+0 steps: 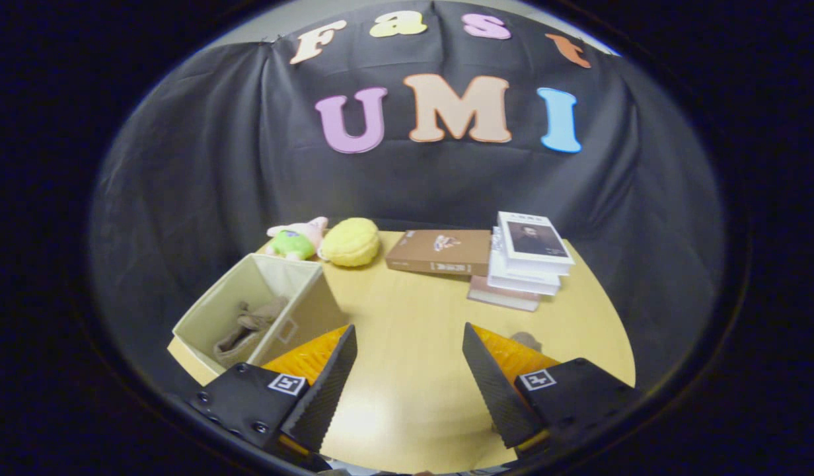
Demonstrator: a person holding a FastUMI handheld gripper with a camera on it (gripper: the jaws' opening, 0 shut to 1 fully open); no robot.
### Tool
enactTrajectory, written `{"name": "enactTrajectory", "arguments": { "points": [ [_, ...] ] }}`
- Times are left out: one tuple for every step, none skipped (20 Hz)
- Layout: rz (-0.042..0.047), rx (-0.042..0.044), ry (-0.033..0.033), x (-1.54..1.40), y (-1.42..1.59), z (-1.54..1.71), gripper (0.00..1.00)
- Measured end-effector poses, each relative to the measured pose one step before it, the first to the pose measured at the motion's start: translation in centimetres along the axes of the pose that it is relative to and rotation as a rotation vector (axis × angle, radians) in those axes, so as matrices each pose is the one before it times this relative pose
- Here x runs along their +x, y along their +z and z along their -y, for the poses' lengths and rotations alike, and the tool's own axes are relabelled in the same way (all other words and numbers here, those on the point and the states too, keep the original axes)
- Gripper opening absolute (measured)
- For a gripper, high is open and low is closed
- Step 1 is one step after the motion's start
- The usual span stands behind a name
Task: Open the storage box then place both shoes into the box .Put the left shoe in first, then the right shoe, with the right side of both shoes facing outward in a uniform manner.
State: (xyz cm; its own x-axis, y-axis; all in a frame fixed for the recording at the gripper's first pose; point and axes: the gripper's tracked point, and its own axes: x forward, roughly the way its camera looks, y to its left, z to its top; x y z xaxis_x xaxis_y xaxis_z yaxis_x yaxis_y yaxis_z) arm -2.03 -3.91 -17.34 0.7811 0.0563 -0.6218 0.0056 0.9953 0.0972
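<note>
One storage box (261, 311) sits at the left edge of the round wooden table (413, 344). It is a soft cloth box in a pale cream colour, and its top is open. Inside it lies something brownish grey (248, 327), crumpled against the bottom. It could be a shoe or a bit of cloth; it is too hard to tell. The box's near corner is hidden behind the left finger of the gripper (407, 377).

Both fingers are spread wide apart, and nothing is between them but bare table top. Orange parts show just behind each finger. Beside the right finger a small grey-brown thing (527, 340) peeks out above the orange part. Most of it is hidden, so I cannot say what it is.

At the far edge of the table, behind the box, lie a pink and green plush toy (296, 239) and a round yellow plush toy (351, 242), touching each other. Next to them, to the right, lies a flat brown book (440, 252). Just beside that is a stack of books (522, 264), with a white book on top that has a dark picture on its cover. Black cloth (182, 185) hangs all around behind the table.
</note>
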Motion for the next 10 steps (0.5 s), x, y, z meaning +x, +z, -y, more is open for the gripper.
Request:
{"name": "enactTrajectory", "arguments": {
  "points": [
    [-0.00436, 0.00683, -0.01883, 0.03, -0.25, 1.509, 1.0],
    [-0.00506, 0.00468, -0.02232, 0.05, -0.287, 1.663, 1.0],
    [-0.00468, 0.00057, -0.02205, 0.197, -0.357, 1.612, 1.0],
    [-0.00433, -0.0006, -0.02301, 0.064, -0.363, 1.59, 1.0],
    [-0.00265, 0.00162, -0.02598, 0.297, -0.326, 1.564, 1.0],
    [-0.00802, 0.0038, -0.02415, 0.462, -0.492, 1.46, 1.0],
    [-0.01234, 0.00907, -0.0212, 0.629, -0.824, 1.229, 1.0],
    [-0.01344, 0.0112, -0.0139, 0.443, -0.722, 1.117, 1.0],
    [-0.01341, 0.00831, -0.00933, 0.493, -0.759, 1.076, 1.0],
    [-0.01986, -0.00154, -0.01002, 0.501, -0.942, 1.056, 1.0]
  ]
}}
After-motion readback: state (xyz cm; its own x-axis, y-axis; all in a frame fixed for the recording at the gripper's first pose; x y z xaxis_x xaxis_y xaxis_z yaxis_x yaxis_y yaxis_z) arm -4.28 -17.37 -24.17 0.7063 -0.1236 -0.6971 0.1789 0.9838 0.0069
